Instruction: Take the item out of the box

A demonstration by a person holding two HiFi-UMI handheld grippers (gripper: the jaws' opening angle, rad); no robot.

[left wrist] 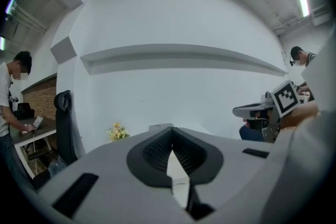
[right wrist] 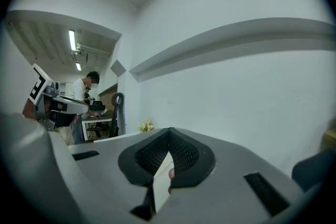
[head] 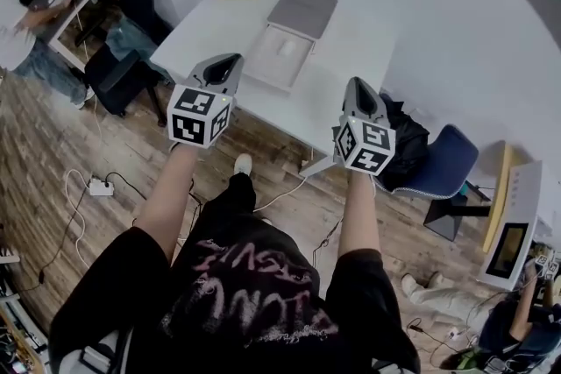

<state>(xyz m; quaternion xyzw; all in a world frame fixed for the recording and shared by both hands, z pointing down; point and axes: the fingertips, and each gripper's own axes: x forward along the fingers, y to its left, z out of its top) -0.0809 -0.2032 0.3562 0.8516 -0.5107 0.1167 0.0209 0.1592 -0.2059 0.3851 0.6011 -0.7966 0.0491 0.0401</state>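
Task not yet begun. A flat, rectangular grey box (head: 273,64) sits open on the white worktop (head: 355,48), lid folded back, with a small pale item (head: 287,47) inside. The left hand-held gripper (head: 223,68) and right hand-held gripper (head: 360,92) hover at the worktop's near edge, short of the box. Both have their jaws together and hold nothing.

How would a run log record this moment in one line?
left gripper: shut, empty | right gripper: shut, empty | both short of table | box: open | item: inside, untouched
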